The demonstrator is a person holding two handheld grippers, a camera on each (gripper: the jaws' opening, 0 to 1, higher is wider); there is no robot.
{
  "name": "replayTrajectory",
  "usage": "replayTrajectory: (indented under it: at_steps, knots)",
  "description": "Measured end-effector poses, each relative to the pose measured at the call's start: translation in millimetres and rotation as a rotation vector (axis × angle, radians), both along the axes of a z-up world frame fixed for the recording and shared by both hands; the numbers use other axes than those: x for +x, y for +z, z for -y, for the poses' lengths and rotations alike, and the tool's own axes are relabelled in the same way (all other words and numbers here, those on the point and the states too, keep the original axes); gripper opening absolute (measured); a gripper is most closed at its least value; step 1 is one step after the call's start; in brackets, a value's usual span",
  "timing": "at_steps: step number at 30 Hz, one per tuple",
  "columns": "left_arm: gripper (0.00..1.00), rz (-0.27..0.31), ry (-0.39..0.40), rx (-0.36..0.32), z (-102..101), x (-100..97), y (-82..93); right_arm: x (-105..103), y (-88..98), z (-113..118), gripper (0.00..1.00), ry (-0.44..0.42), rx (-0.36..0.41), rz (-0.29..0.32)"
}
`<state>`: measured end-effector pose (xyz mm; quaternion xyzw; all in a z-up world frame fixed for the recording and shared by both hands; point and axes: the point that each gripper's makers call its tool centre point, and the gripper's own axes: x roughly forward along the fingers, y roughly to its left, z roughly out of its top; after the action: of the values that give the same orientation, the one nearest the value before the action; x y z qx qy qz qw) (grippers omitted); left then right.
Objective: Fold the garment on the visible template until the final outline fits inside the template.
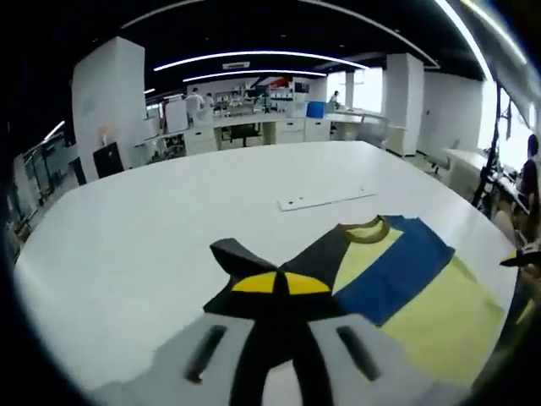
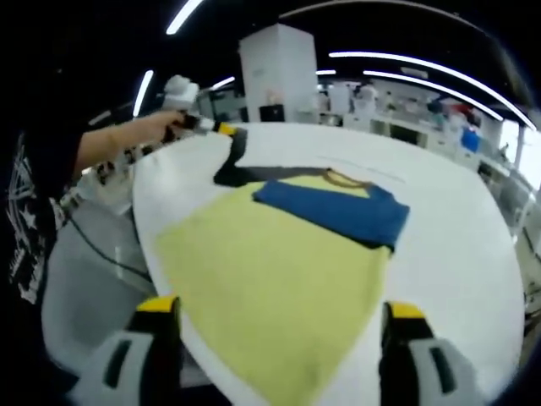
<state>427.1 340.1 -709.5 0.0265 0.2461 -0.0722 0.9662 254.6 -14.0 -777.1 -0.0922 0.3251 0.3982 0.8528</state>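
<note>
A yellow, blue and black shirt point(image 1: 406, 279) lies flat on the white table point(image 1: 169, 220), collar point(image 1: 365, 230) toward the far side. My left gripper point(image 1: 281, 286) is shut on the shirt's black sleeve point(image 1: 241, 254), which bunches up between the yellow-tipped jaws. In the right gripper view the shirt's yellow body point(image 2: 270, 271) spreads ahead, with a blue folded part point(image 2: 338, 211) beyond it. My right gripper point(image 2: 281, 309) stands open, its jaws wide apart over the near hem and holding nothing. A hand carries the left gripper point(image 2: 221, 128) at the black sleeve point(image 2: 232, 165), far left.
A thin white strip point(image 1: 325, 200) lies on the table beyond the collar. The table's rounded edge point(image 2: 148, 245) runs close to the shirt's left side, with a person's dark sleeve point(image 2: 42, 169) beside it. Desks, pillars and people stand in the background.
</note>
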Motion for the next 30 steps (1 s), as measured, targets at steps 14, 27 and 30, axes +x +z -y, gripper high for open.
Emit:
replayTrajectory:
  at_steps: [14, 27, 30]
  knots:
    - [0.00, 0.022, -0.103, -0.024, 65, 18.6, 9.3, -3, 2.5, -5, 0.99, 0.015, 0.032, 0.007]
    - [0.00, 0.036, -0.180, -0.040, 111, 32.1, 14.1, -6, 6.1, -8, 0.99, 0.022, 0.056, 0.003]
    - [0.00, 0.049, -0.194, -0.057, 124, 35.4, 16.1, -7, 5.1, -7, 0.99, 0.023, 0.049, -0.003]
